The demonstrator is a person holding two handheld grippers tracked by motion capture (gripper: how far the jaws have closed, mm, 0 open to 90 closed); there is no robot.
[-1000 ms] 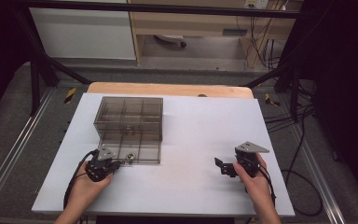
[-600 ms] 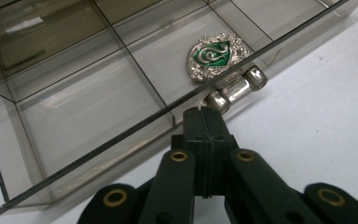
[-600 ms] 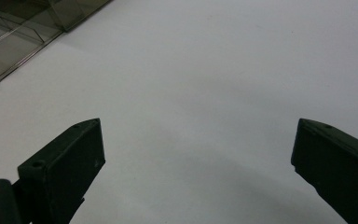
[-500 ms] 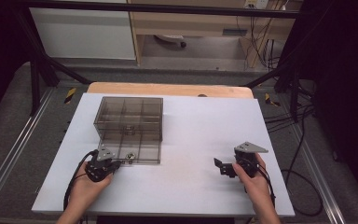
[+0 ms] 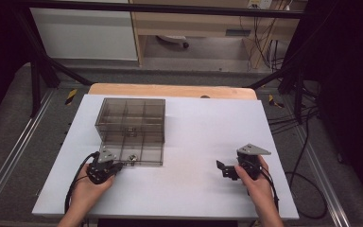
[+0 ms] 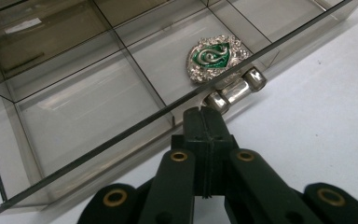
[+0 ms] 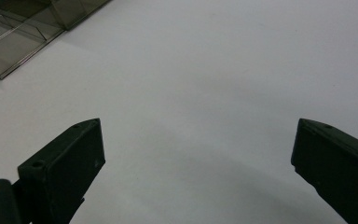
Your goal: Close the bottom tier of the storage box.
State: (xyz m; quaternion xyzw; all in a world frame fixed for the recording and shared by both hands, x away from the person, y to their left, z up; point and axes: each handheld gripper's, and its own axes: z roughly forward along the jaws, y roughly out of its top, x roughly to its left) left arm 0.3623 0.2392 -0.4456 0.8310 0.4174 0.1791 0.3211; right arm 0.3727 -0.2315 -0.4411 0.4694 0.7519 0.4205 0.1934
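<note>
A smoky clear compartment box (image 5: 130, 120) stands on the white table, its low drawer (image 6: 88, 98) pulled out toward me. In one drawer cell lies a silver badge (image 6: 216, 56) with a green serpent emblem. My left gripper (image 5: 118, 165) (image 6: 204, 113) is shut, jaws pressed together with nothing between them, and its tip is at the drawer's front wall, right beside the silver bar handle (image 6: 235, 91). My right gripper (image 5: 222, 169) (image 7: 198, 130) rests open over bare table at the right, far from the box.
The white tabletop (image 5: 203, 132) spreads between the two grippers. A wooden board edge (image 5: 170, 90) lies behind it. Black frame bars and cables run along the right side (image 5: 302, 142). A corner of the drawer (image 7: 18, 37) is in the right gripper view.
</note>
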